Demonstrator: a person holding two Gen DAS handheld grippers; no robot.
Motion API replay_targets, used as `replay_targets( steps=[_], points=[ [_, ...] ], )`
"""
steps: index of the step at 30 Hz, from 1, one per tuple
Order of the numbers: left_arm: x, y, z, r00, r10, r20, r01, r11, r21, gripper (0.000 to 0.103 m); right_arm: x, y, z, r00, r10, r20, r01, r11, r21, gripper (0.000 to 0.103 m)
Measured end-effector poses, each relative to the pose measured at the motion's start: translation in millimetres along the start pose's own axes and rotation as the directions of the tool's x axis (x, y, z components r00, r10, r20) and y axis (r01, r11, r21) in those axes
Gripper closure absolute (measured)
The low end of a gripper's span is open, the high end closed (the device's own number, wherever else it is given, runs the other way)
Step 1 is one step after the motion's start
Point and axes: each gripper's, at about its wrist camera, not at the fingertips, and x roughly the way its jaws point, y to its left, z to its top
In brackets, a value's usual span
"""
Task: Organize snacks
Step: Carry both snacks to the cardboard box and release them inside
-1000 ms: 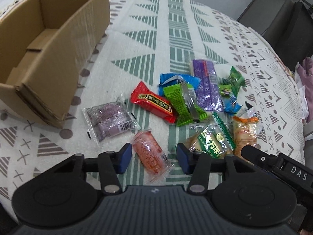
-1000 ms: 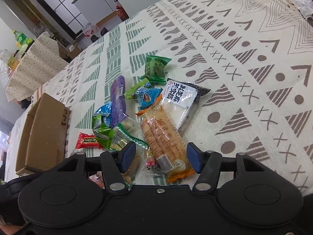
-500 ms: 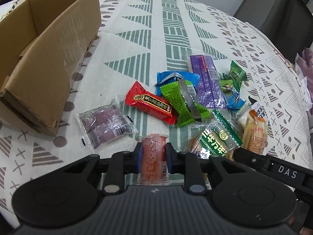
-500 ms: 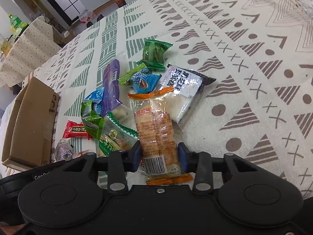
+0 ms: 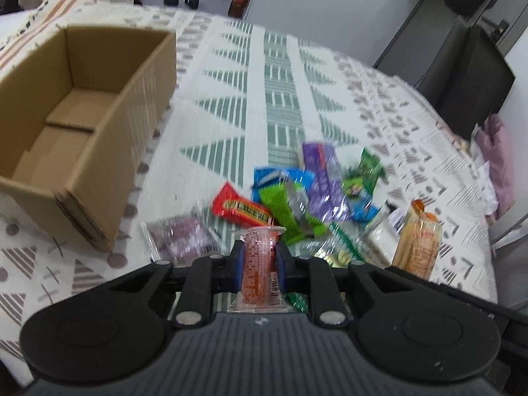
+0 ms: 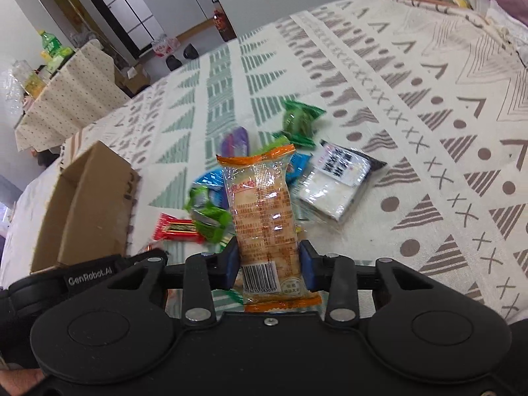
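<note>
My left gripper point(image 5: 258, 262) is shut on a small pink-red snack packet point(image 5: 258, 265), lifted above the cloth. My right gripper point(image 6: 268, 264) is shut on a long orange-edged cracker packet point(image 6: 262, 217), held upright off the table; the same packet point(image 5: 416, 244) shows at the right of the left wrist view. An open, empty cardboard box point(image 5: 76, 132) stands at the left, also seen as the box point(image 6: 85, 204) in the right wrist view. The snack pile lies between: a red bar point(image 5: 242, 209), green wrapper point(image 5: 283, 211), purple packet point(image 5: 325, 178), and a white-and-black packet point(image 6: 336, 184).
A patterned tablecloth point(image 5: 274, 99) covers the table. A clear packet with purple contents point(image 5: 181, 236) lies near the box corner. A dark chair point(image 5: 468, 76) stands beyond the table's right edge. Another covered table with bottles point(image 6: 52, 52) stands at the far left of the room.
Both grippers went from open around their packets to shut on them, then lifted them off the cloth. The views rose and tilted, bringing the box's inside into sight.
</note>
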Motion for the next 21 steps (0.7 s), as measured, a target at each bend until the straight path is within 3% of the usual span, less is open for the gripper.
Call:
replay_targets(
  steps=[10, 21],
  points=[
    [-44, 10, 14, 0.993, -0.029, 0.114, 0.025, 0.999, 0.035, 0.085, -22, 38, 2, 0.998, 0.005, 0.069, -0.002, 0.999, -0.049, 0.066],
    [-76, 40, 23, 0.984, -0.047, 0.173, 0.049, 0.999, -0.008, 0.085, -36, 84, 2, 0.993, 0.034, 0.110, -0.021, 0.993, -0.115, 0.066]
  ],
)
